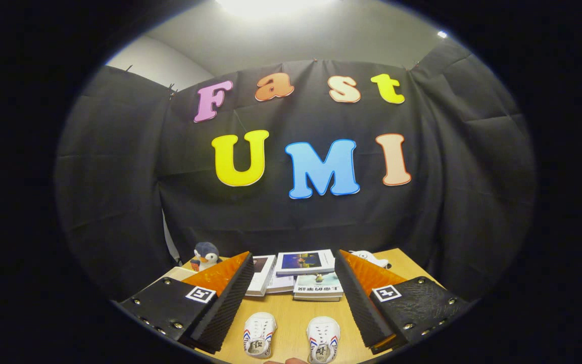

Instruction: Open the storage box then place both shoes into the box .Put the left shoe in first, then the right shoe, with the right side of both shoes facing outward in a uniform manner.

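2 small white shoes (291,336) with red-blue stripes, toes forward, between the spread-apart fingers of the empty gripper (291,283).

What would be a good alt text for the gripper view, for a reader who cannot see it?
The open gripper points over a wooden table, and two small white shoes lie side by side between its fingers. Beyond the fingers lie several books, with a toy penguin and a white toy at the far corners.
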